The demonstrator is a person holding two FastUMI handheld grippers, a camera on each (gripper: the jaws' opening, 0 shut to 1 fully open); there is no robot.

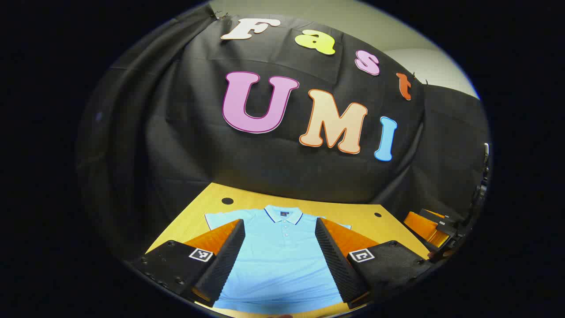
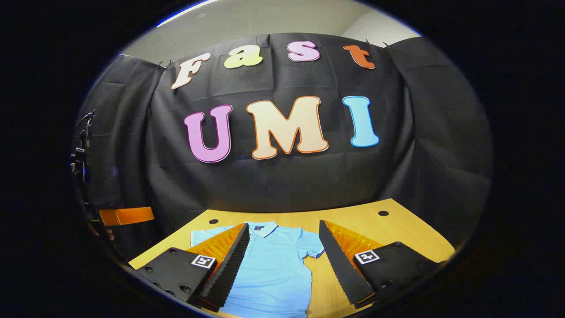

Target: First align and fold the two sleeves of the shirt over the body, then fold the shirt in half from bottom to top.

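Two sleeves lie spread on the light blue polo shirt [image 1: 282, 256], flat on the wooden table [image 1: 353, 214] with its collar toward the far edge; your left gripper [image 1: 280, 265] and right gripper [image 2: 284, 269] hover with jaws apart, so pinch this light, limp fabric at each sleeve hem.

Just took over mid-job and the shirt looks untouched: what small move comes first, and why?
Probably lower the right gripper toward the sleeve between its open fingers. The shirt lies flat on the table, both sleeves spread, nothing gripped.
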